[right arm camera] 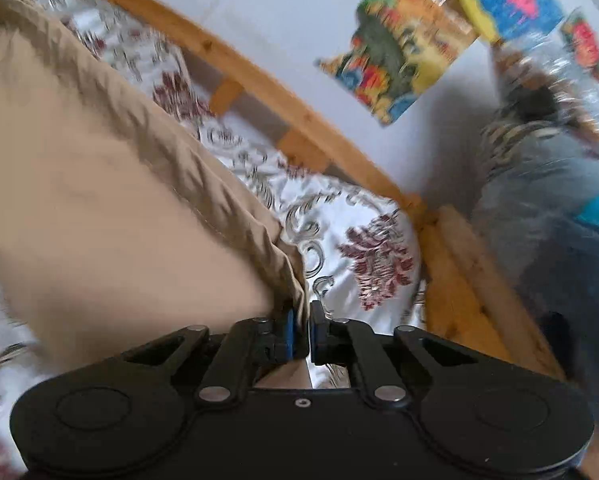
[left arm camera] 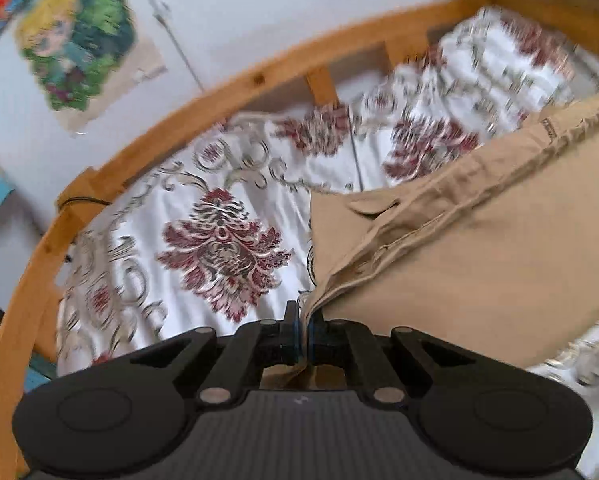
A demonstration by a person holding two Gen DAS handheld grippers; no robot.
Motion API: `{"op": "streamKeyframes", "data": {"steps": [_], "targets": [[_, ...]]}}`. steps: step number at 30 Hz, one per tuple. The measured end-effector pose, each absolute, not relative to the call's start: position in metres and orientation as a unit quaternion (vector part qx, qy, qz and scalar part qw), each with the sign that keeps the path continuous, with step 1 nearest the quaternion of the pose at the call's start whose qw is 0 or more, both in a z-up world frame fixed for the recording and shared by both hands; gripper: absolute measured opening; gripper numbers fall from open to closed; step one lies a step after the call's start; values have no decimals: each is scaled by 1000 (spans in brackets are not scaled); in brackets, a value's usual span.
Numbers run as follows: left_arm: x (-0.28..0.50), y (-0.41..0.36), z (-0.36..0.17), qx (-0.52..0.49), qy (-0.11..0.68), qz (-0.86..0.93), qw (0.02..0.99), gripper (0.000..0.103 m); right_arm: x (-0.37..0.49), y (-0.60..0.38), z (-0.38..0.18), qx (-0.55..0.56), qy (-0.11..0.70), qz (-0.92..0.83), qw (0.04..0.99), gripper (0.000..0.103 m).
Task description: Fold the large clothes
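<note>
A pair of tan trousers (left arm camera: 479, 260) hangs stretched above a bed with a white, red-flowered cover (left arm camera: 219, 240). My left gripper (left arm camera: 304, 320) is shut on the trousers' corner by the fly and waistband, with cloth pinched between its blue pads. In the right wrist view the same tan trousers (right arm camera: 99, 200) fill the left half. My right gripper (right arm camera: 304, 316) is shut on the gathered seam edge of them. The cloth runs taut from each gripper towards the other. The flowered cover (right arm camera: 371, 264) shows below and beyond it.
A wooden bed frame (left arm camera: 259, 76) (right arm camera: 259, 80) rims the mattress along a white wall with colourful pictures (left arm camera: 75, 40) (right arm camera: 403, 48). Past the bed's corner, a blurred blue-grey heap (right arm camera: 539, 208) lies at the right.
</note>
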State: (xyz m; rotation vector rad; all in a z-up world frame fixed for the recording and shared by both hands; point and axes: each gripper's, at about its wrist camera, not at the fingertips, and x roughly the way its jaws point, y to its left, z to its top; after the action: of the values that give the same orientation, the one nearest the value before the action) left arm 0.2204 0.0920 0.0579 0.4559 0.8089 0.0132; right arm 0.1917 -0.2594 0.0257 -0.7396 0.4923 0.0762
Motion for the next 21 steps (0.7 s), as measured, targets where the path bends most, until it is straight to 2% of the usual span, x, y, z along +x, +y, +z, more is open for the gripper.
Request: {"op": "streamKeyframes", "data": {"steps": [1, 4, 6, 8, 10, 13, 16, 18, 21], "targets": [[235, 91, 49, 222, 400, 8, 889, 4, 207, -261, 18, -344, 245, 39, 905, 21], [282, 90, 13, 213, 433, 5, 876, 4, 236, -284, 7, -231, 265, 67, 934, 23], [299, 91, -8, 202, 452, 1, 869, 4, 237, -308, 10, -133, 253, 93, 954, 31], [313, 94, -25, 182, 474, 0, 862, 4, 233, -337, 16, -35, 248, 122, 960, 54], [321, 94, -33, 173, 479, -1, 861, 4, 223, -355, 23, 10, 240, 138, 961, 56], [324, 92, -32, 167, 468, 2, 868, 4, 197, -369, 34, 1, 230, 153, 961, 58], [320, 89, -23, 157, 456, 14, 876, 4, 165, -358, 24, -84, 234, 141, 958, 72], [319, 88, -16, 154, 448, 23, 880, 4, 162, -349, 6, -147, 241, 103, 954, 68], [316, 83, -5, 157, 429, 39, 889, 4, 184, -358, -11, -112, 261, 48, 958, 51]]}}
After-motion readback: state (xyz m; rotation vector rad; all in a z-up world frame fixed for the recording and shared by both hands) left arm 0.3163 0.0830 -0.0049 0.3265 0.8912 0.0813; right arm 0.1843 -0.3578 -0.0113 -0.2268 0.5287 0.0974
